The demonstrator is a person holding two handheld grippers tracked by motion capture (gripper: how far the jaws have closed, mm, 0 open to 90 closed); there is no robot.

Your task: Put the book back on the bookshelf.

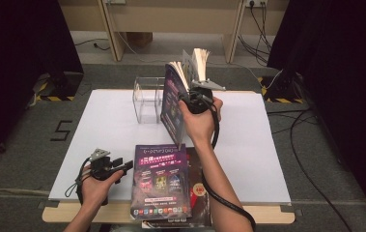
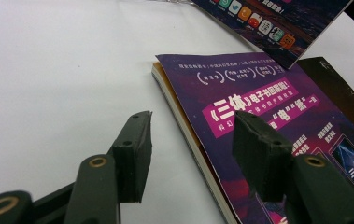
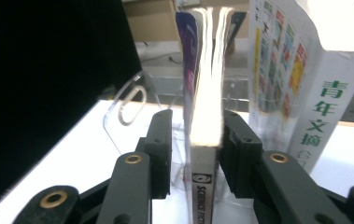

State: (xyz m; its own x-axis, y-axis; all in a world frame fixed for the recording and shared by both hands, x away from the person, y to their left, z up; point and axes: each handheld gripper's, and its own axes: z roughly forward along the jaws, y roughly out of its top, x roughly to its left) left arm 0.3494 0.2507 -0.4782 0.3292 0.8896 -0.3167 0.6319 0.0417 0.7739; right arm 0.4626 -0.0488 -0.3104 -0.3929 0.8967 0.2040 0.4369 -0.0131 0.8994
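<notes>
A purple-covered book [image 1: 172, 99] stands upright at the clear acrylic book stand [image 1: 144, 99] toward the back of the white board. My right gripper [image 1: 197, 94] is at its near edge. In the right gripper view the book's spine [image 3: 202, 182] sits between the jaws of my right gripper [image 3: 195, 121]. The left pad stands clear of the cover, so the jaws are open. A white book [image 3: 324, 93] stands just right of it. My left gripper [image 1: 125, 166] rests open at the front left, beside a flat purple book [image 1: 160, 181]. Its jaws [image 2: 191, 123] straddle that book's [image 2: 258, 98] left edge without touching.
A dark book [image 1: 201, 188] lies partly under the flat purple one at the table's front edge. The white board [image 1: 98, 125] has bare room on its left and right sides. The clear stand's curved wall [image 3: 123, 112] rises left of the upright books. Cables trail across the floor at right.
</notes>
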